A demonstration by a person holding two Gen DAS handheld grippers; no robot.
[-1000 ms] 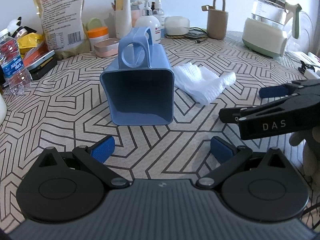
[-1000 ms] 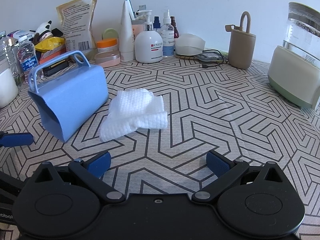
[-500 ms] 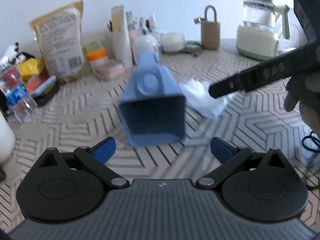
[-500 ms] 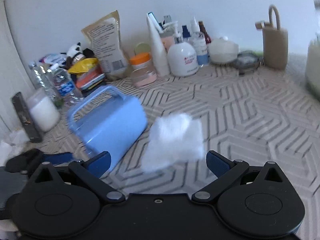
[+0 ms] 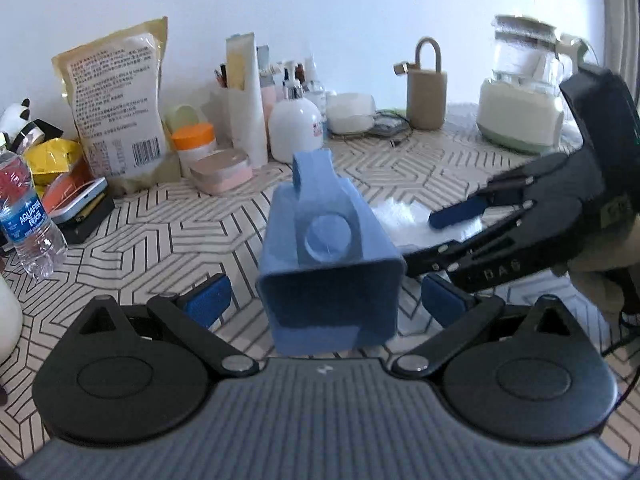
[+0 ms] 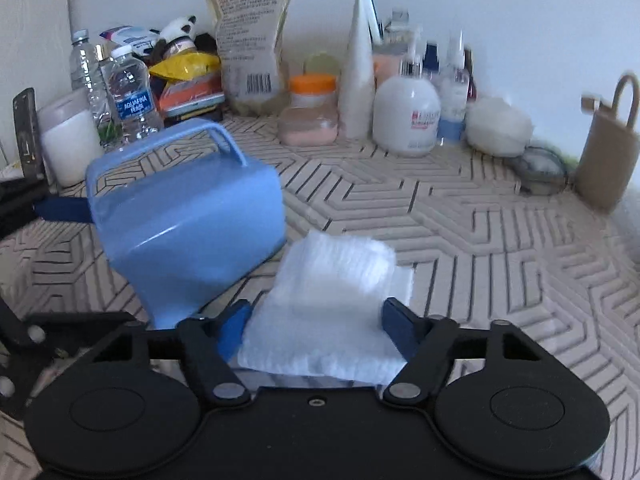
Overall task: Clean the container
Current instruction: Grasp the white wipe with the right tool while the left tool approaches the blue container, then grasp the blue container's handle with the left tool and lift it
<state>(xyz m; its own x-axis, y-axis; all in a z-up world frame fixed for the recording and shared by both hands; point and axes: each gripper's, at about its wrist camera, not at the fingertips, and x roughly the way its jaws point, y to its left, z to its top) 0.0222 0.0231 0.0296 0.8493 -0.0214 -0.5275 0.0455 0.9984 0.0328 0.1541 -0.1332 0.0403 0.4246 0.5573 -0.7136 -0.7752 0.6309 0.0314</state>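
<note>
while a second ago both grippers hung back from the patterned table (image 6: 460,240) with jaws wide, the right gripper (image 6: 314,330) now sits over the white cloth (image 6: 332,304) and its jaws have just been closing, the cloth lying between the blue pads. whether the pads already press on it is hard to tell, since the cloth edges blur against them; i judge the pick-up begun but not settled. the left gripper (image 5: 324,300) has drawn closer to the blue container (image 5: 328,264), which lies on its side on the table just left of the cloth, open mouth toward the left wrist camera. its jaws stand wide apart, one on each side of the mouth, not touching. no wiping has started. the container's inside is dim and blurred, so any dirt cannot be made out, and its lower rim is cut off by the gripper body.
</note>
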